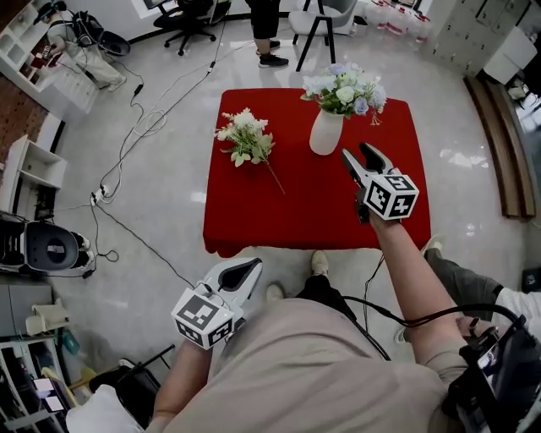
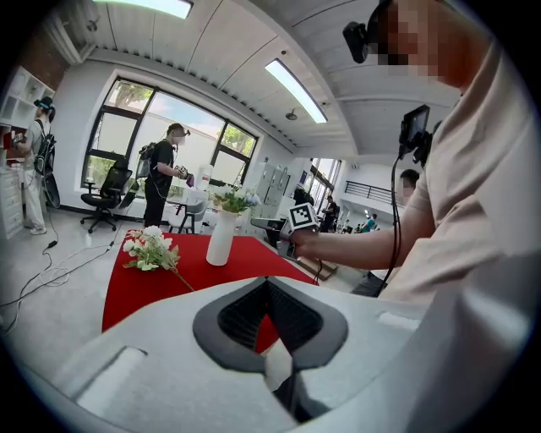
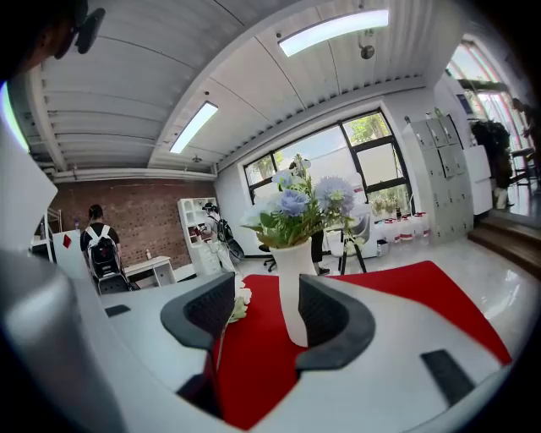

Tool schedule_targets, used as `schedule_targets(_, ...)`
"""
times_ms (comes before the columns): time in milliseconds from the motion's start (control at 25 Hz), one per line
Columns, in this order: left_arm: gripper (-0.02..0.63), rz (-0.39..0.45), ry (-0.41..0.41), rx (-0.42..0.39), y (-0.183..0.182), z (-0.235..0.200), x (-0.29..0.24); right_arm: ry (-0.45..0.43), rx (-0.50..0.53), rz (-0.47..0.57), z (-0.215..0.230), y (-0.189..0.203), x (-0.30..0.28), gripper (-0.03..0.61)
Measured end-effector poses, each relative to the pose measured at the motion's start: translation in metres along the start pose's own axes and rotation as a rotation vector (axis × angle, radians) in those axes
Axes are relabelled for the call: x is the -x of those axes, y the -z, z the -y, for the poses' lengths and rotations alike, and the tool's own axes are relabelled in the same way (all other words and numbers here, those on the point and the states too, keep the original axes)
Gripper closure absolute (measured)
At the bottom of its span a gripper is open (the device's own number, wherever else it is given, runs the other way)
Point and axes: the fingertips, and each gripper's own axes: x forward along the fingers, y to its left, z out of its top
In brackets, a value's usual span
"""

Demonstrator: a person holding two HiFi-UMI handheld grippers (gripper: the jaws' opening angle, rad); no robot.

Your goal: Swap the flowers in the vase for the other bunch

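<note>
So the right claw (image 1: 365,161) gapes empty near the smooth, curvy white vase (image 1: 325,133) by the red-clothed worktop (image 1: 313,211)'s far edge, left claw (image 1: 245,272) pinched shut, empty.

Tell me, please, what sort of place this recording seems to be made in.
Most likely an open-plan office or lab floor set up for recording: wheeled office chairs near tall windows, white shelving units along the side, and power cables trailing across the polished floor.

Bluish flowers (image 1: 345,91) in vase (image 1: 326,133); white bunch (image 1: 245,135) alongside
</note>
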Motion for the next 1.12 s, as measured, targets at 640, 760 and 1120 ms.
schedule_targets(640,0.607,-0.028,0.157,-0.070,0.018,0.029,0.011,0.122,0.012,-0.159,-0.061,0.102,0.139,0.554)
schedule_targets(760,0.607,-0.023,0.174,-0.079,0.017,0.035,0.015,0.120,0.003,-0.179,-0.079,0.114,0.161,0.557)
schedule_targets(1120,0.607,-0.012,0.185,-0.085,0.021,0.048,0.027,0.054,0.045,-0.243,-0.132,0.139,0.209,0.561)
